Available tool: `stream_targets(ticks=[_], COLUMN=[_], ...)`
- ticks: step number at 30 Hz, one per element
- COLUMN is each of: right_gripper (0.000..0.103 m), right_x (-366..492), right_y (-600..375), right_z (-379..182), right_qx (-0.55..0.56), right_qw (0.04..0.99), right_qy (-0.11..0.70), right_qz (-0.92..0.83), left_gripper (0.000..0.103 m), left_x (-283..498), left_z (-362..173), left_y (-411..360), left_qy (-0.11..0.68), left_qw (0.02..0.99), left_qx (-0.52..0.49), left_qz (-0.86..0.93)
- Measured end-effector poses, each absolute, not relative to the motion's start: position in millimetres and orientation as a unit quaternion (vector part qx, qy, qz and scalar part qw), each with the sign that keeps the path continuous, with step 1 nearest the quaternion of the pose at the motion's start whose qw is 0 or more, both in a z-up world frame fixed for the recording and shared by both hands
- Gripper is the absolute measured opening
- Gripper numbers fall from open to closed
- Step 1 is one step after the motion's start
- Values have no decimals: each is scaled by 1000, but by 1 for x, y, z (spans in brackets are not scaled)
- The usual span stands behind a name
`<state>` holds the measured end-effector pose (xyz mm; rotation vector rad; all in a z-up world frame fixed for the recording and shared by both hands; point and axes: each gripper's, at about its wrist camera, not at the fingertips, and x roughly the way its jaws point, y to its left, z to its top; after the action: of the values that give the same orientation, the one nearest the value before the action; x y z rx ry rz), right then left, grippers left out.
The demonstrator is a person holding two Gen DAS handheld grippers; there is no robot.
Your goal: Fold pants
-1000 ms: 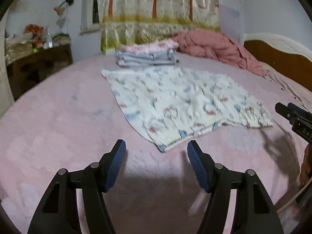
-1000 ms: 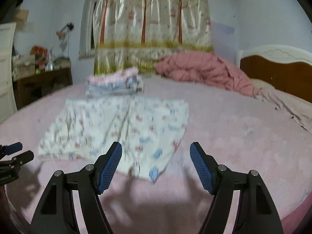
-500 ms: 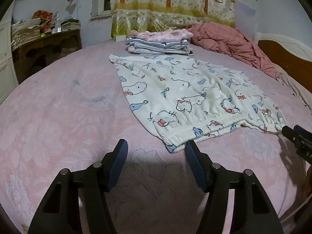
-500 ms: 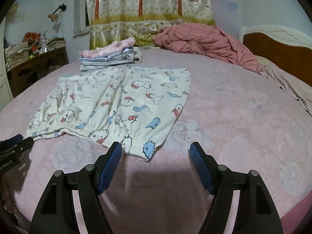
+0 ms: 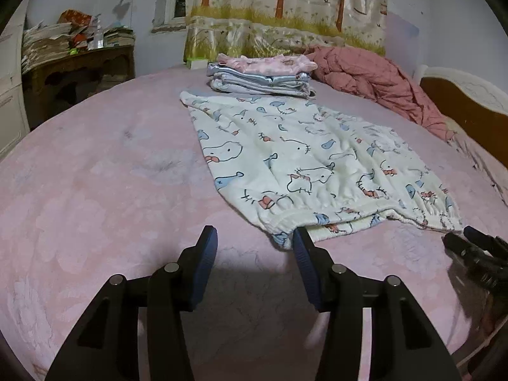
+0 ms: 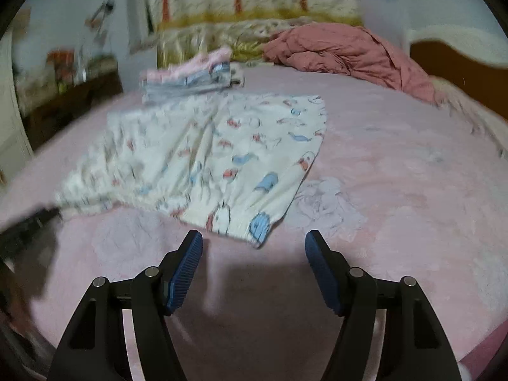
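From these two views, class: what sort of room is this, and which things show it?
Most likely a bedroom: a bed with a wooden headboard, a crumpled pink quilt, and folded clothes stacked beyond the pants.

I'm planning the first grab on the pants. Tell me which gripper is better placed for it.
Probably left. The left gripper is open with one finger already at the near corner of the pants. The right gripper is open too, but its corner sits just ahead of the fingers.
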<state>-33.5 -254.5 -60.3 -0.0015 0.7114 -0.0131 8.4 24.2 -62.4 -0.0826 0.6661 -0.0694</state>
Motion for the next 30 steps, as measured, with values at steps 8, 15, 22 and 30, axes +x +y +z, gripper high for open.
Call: stream_targets(ticks=[8, 15, 22, 30], right_gripper=[69, 68, 68, 64], right_x=[-27, -36, -16, -14], right_y=[-259, -265, -261, -265], right_z=[-59, -47, -53, -50], right_qx=[10, 26, 22, 5], right_qw=[938, 949, 941, 944], right_qy=[344, 310, 331, 307], right_qz=[-52, -53, -68, -123], left_gripper=[56, 56, 62, 62], left_x=[14, 12, 24, 24], left_z=[-63, -60, -67, -64], left_y=[25, 27, 18, 25], left_qy=[326, 316, 337, 330], left_qw=[944, 947, 941, 942], left_qx=[-51, -61, -25, -37], left_qz=[-10, -16, -7, 46])
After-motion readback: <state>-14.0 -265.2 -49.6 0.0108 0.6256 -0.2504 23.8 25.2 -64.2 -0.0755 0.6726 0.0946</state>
